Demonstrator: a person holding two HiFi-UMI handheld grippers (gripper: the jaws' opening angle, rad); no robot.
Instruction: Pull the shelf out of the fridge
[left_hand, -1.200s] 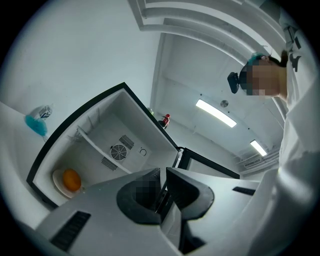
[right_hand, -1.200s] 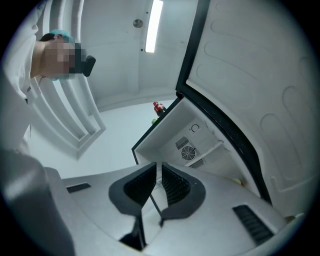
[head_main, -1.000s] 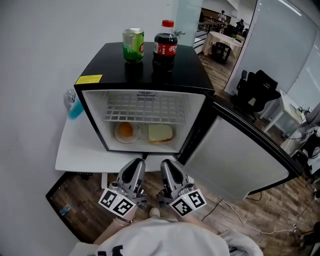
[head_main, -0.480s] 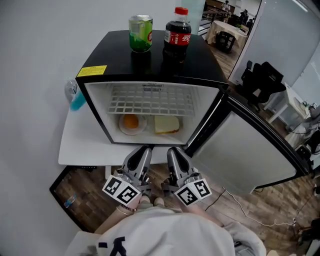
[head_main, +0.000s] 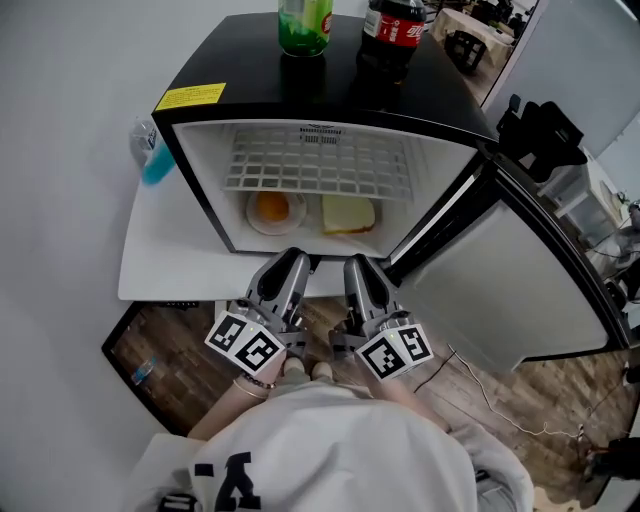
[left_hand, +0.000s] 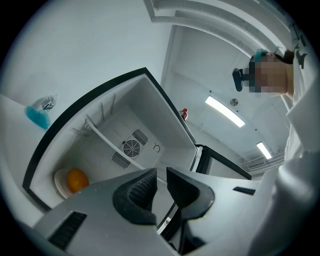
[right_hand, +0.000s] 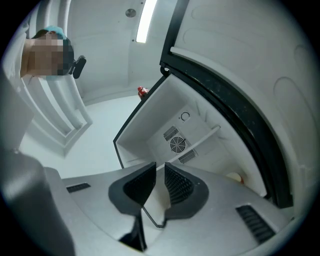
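The black mini fridge (head_main: 190, 100) stands open on a white table, its door (head_main: 510, 280) swung out to the right. Inside, a white wire shelf (head_main: 320, 165) sits in the upper half; it shows edge-on in the left gripper view (left_hand: 107, 142) and the right gripper view (right_hand: 202, 137). Under it lie a plate with an orange (head_main: 272, 208) and a slice of bread (head_main: 348, 213). My left gripper (head_main: 291, 266) and right gripper (head_main: 357, 270) hover side by side just in front of the fridge's lower front edge. Both are shut with nothing between the jaws, and both stay outside the cabinet.
A green can (head_main: 305, 22) and a cola bottle (head_main: 392, 22) stand on the fridge top. A blue-based bottle (head_main: 148, 160) lies on the white table (head_main: 160, 265) left of the fridge. A black office chair (head_main: 540, 130) stands behind the door. Wooden floor lies below.
Both grippers have drifted forward towards the fridge opening, and the head has leaned in, so the fridge fills more of the view. Jaws stay closed.
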